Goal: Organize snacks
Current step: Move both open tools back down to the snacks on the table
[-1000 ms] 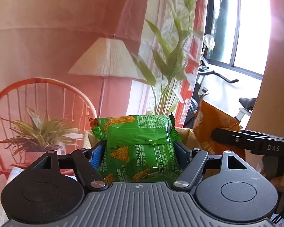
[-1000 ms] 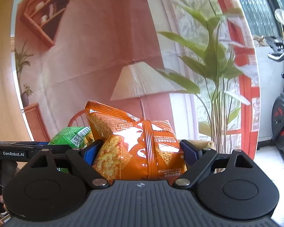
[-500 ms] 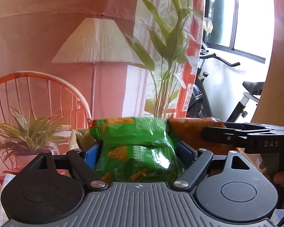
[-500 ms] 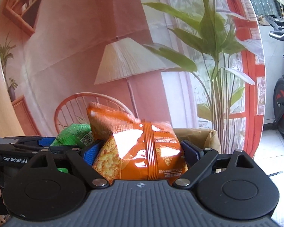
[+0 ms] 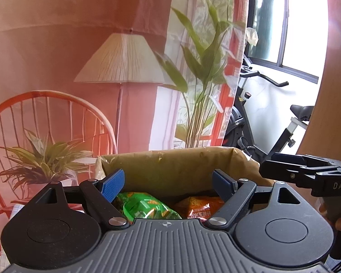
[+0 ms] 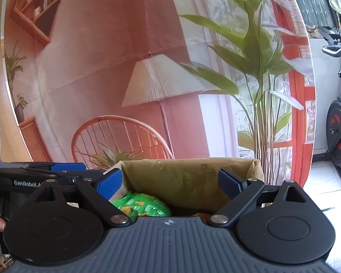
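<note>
In the left wrist view, the left gripper (image 5: 168,179) fills the lower half of the frame, its blue-padded fingers (image 5: 113,184) spread wide with nothing clamped between them. Below and beyond them, at lower centre, a green chip bag (image 5: 145,208) lies inside a box lined with tan plastic (image 5: 177,166). An orange snack bag (image 5: 199,206) rests just beside it to the right, the two about touching. The right gripper (image 5: 304,170) pokes in from the right edge, near the box's right corner.

In the right wrist view, the right gripper's fingers (image 6: 109,183) also stand wide apart and hold nothing. The green chip bag (image 6: 143,206) shows in the box (image 6: 188,173) at lower centre. Only a sliver of the orange bag (image 6: 201,216) peeks above the gripper body. The left gripper (image 6: 45,174) sits at the left edge.
</note>
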`<state>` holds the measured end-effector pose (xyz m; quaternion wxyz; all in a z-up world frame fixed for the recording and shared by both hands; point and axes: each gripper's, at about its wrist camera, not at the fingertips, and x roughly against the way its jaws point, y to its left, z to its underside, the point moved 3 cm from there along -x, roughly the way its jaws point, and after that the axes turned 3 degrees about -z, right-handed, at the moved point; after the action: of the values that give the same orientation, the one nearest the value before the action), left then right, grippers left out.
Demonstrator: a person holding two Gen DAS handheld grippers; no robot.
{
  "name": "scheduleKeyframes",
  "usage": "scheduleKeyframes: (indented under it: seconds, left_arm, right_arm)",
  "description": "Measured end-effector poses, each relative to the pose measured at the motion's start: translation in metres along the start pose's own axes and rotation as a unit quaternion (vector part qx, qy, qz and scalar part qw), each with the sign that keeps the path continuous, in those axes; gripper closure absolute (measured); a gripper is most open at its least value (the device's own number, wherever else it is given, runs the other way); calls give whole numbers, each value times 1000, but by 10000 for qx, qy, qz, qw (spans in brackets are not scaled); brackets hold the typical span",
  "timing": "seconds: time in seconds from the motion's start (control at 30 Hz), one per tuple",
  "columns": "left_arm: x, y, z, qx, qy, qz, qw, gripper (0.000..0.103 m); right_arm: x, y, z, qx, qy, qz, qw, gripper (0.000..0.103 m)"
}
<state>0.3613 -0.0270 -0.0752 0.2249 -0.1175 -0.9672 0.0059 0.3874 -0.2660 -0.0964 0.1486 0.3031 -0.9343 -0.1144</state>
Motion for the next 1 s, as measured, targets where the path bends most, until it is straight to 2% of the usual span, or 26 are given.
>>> scheduleKeyframes:
  seconds: [0.37,0.43,0.5,0.8,0.9,1.0]
  left_arm:
    - [70,5,35,148,-28,-149,9998,17]
    - [80,7,45,169,-24,-214,9996,17]
    - [89,7,58,222,5,-258,9994,17]
    - [109,8,124,493,358,-380,9974,17]
    - [109,5,148,544,525,-345,9965,17]
    - [105,3,178,645,700,-208,9952,16]
  right_arm:
    - [57,36,39,-4,-97,107,9999,10]
    - [66,42,48,18,-131,150,9998,4]
    - [75,50,58,83,-174,189,9996,0]
    - [95,70,104,276,-122,304,9991,0]
    - [99,74,120,309,-79,330,9989,0]
    - [102,77,137,392,-42,564,9976,0]
